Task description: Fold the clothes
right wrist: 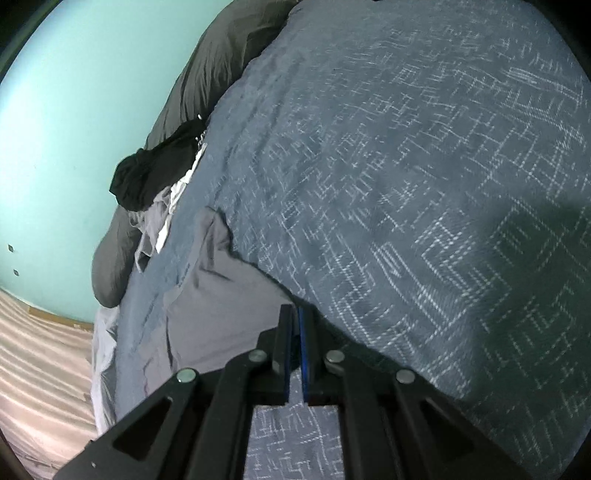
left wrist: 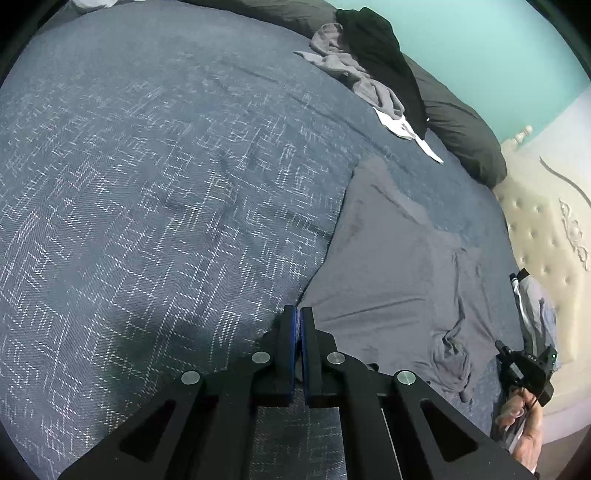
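A grey T-shirt (left wrist: 399, 266) lies spread on the blue patterned bedcover (left wrist: 147, 184), with a sleeve bunched near its right side. Its near left corner runs straight into the tips of my left gripper (left wrist: 299, 312), which is shut on it. In the right wrist view the same T-shirt (right wrist: 221, 295) reaches the tips of my right gripper (right wrist: 295, 312), also shut on its edge. That edge is raised and throws a dark shadow on the bedcover (right wrist: 443, 184). A hand (left wrist: 517, 421) holding the right gripper's black body shows at the lower right of the left wrist view.
A heap of unfolded clothes, grey (left wrist: 351, 62), black (left wrist: 373, 33) and white (left wrist: 399, 125), lies at the far side against dark pillows (left wrist: 461, 125). A cream tufted board (left wrist: 543, 229) borders the bed on the right. Striped floor (right wrist: 37, 369) and a teal wall lie past the bed's edge.
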`<move>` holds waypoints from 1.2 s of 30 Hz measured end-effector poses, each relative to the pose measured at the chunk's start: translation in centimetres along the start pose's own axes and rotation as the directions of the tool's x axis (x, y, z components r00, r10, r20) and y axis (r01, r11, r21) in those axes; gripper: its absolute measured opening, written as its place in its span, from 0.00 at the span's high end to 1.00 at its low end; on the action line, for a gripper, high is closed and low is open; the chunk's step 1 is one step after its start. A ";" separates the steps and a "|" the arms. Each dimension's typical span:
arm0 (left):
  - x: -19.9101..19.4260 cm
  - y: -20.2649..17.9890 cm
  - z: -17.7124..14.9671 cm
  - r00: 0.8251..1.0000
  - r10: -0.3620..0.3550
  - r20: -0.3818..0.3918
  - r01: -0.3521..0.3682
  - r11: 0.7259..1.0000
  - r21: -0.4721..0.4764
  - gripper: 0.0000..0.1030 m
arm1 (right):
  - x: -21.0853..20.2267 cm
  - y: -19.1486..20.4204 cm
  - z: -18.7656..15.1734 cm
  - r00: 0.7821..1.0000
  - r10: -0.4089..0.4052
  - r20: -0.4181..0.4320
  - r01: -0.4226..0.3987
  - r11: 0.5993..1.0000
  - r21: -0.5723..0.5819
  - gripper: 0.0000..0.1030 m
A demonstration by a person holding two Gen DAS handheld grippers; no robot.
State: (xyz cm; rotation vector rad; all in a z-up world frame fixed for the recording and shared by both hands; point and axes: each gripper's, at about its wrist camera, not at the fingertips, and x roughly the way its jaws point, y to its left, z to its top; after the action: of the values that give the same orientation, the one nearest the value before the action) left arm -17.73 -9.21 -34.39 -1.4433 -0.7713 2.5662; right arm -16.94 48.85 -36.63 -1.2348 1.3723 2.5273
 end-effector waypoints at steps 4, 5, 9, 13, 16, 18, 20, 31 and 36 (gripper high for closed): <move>-0.1 -0.1 0.1 1.000 0.001 0.007 -0.001 1.000 -0.005 0.98 | -0.4 0.0 0.0 1.000 0.005 0.010 -0.005 1.000 0.010 0.94; -0.1 -0.2 0.1 1.000 0.002 0.010 -0.002 1.000 -0.006 0.98 | -0.5 0.0 0.0 1.000 -0.004 0.009 0.004 1.000 0.013 0.94; -0.3 -0.1 0.2 1.000 0.009 0.014 -0.009 1.000 -0.012 0.98 | -1.4 0.1 0.0 0.998 -0.052 0.039 0.052 0.999 0.011 0.94; -0.4 0.0 0.0 1.000 0.015 0.014 -0.015 1.000 -0.018 0.97 | -2.3 0.2 0.5 0.995 -0.067 0.067 0.068 0.998 0.000 0.89; -0.5 -0.2 -0.1 1.000 0.017 0.019 -0.017 1.000 -0.022 0.97 | -1.9 0.7 0.4 0.997 -0.058 0.048 0.059 0.998 -0.022 0.68; -0.6 -0.4 0.0 0.999 0.020 0.026 -0.020 1.000 -0.021 0.96 | -1.5 1.2 0.2 0.998 -0.062 0.033 0.063 0.997 -0.041 0.68; -0.8 -0.4 0.1 0.999 0.024 0.035 -0.023 0.999 -0.029 0.94 | -1.1 1.6 0.0 0.997 -0.070 0.017 0.071 0.996 -0.061 0.68; -0.5 -0.2 0.2 0.999 0.021 0.027 -0.020 1.000 -0.022 0.85 | -0.3 1.0 -0.5 0.999 -0.040 -0.007 0.040 0.999 -0.033 0.97; -0.1 -0.5 0.0 1.000 0.006 0.010 -0.006 1.000 -0.002 0.98 | -0.9 0.5 -0.1 0.999 -0.029 0.019 0.029 1.000 -0.009 0.98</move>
State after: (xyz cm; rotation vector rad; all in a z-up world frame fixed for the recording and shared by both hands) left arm -17.81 -8.77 -34.06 -1.4362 -0.7721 2.5799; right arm -16.39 48.76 -35.73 -1.2197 1.3311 2.5224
